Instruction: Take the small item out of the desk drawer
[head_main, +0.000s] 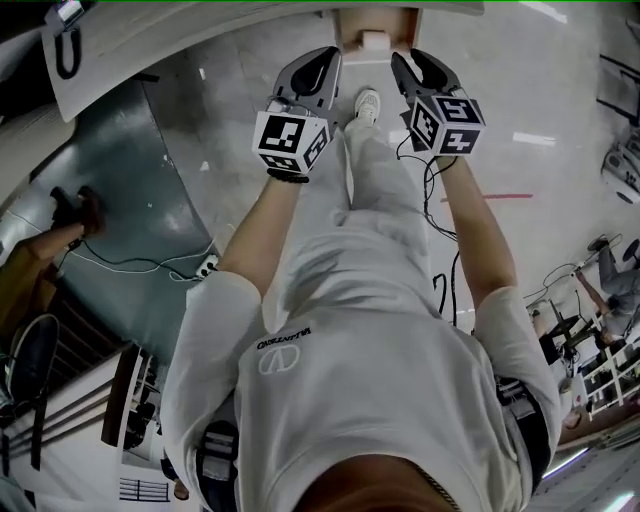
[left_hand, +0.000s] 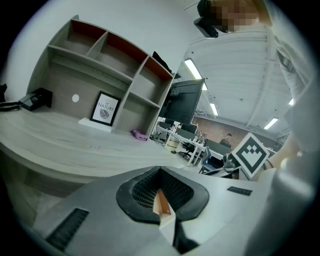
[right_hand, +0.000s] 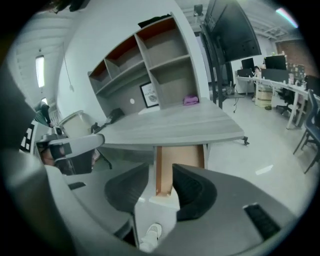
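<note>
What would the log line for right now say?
stage: drawer not yet reached | left gripper: shut, empty | right gripper: open, empty | drawer: ahead, untouched | small item: not visible

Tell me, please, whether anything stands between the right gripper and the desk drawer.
Nothing visible does: the right gripper, jaws apart, faces the drawer under the desk unobstructed. The small item is not visible.

Surface (right_hand: 170, 125): pale grey wood grain. Drawer (right_hand: 187, 157): tan interior, orange-brown side edges. Shelf unit (left_hand: 112, 65): grey, with red-brown back panels in the top row. Marker cubes (head_main: 291, 141): black-and-white square patterns. Fingers (right_hand: 192, 192): grey bodies, black ribbed pads.
</note>
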